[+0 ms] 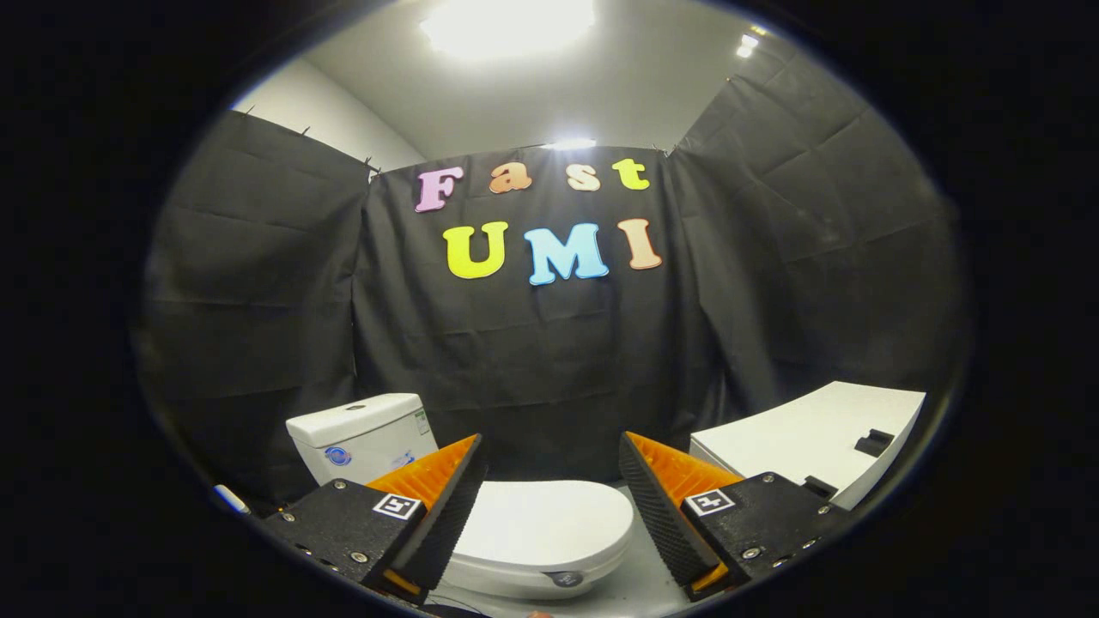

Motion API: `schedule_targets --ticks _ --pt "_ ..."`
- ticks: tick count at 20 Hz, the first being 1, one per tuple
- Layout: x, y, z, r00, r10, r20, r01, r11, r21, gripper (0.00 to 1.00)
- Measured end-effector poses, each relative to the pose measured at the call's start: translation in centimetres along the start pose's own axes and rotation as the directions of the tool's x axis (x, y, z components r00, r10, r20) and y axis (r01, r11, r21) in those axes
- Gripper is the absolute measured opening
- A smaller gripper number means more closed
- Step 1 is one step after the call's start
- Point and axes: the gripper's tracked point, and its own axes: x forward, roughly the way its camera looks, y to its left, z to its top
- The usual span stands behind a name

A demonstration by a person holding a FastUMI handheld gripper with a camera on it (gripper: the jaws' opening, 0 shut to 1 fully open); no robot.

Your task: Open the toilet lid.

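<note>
A white toilet stands low ahead, its lid lying flat and closed over the bowl. Its white tank rises behind my left finger. My gripper is open, held above the toilet with a wide gap between the fingers. Nothing is between them; the closed lid shows through the gap, below and just beyond the fingertips. The right finger stands past the lid's right edge. The front rim of the bowl shows under the lid.
A white tabletop with small dark fittings stands to the right of the toilet, close to my right finger. Black cloth walls close the booth behind and on both sides. A bright ceiling light shines overhead.
</note>
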Motion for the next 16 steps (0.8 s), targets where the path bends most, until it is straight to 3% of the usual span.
schedule_targets --ticks 5,7,12,16 --pt "1.1 0.9 -2.2 1.000 0.010 -0.019 -0.010 0.999 0.038 0.96" --pt "1.8 1.0 -3.9 0.999 0.009 -0.040 -0.005 0.994 0.109 0.96" --pt "3.0 1.8 -9.9 0.987 0.012 -0.161 0.030 0.966 0.255 0.96" --pt "3.1 2.3 -14.1 0.969 0.032 -0.245 0.066 0.923 0.380 0.96"
